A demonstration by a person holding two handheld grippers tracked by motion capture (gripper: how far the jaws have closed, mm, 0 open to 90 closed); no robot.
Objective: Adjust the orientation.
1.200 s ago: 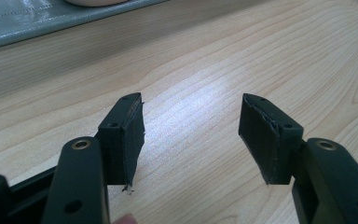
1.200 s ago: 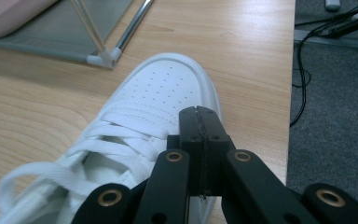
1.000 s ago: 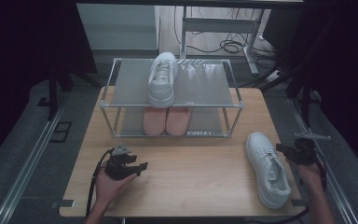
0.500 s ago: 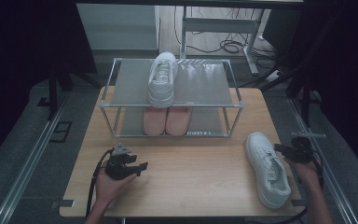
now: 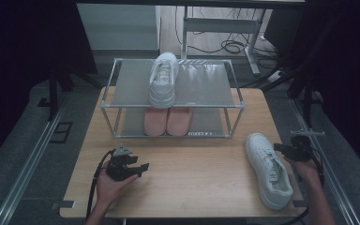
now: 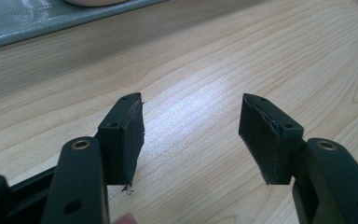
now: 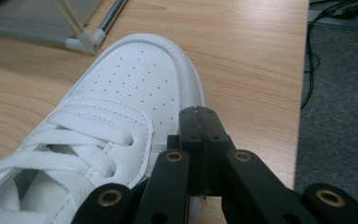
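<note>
1. White sneaker (image 5: 268, 168) lies on the table (image 5: 197, 187) at the near right corner, toe toward the rack (image 5: 171, 98).
2. Right gripper (image 7: 199, 122) – jaws pressed together, nothing between them, just beside the sneaker's right side near the toe.
3. Left gripper (image 6: 191, 135) – jaws apart over bare wood, near left.
4. Matching white sneaker (image 5: 163, 78) on rack's top shelf; pink pair (image 5: 168, 121) below.

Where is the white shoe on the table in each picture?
High view: the white shoe lies at the lower right of the table, beside the right tongs.
Left gripper view: it is not in this picture.
Right gripper view: the shoe lies left of centre, toe pointing up.
Shared landmark: the metal rack beyond its toe.
</note>
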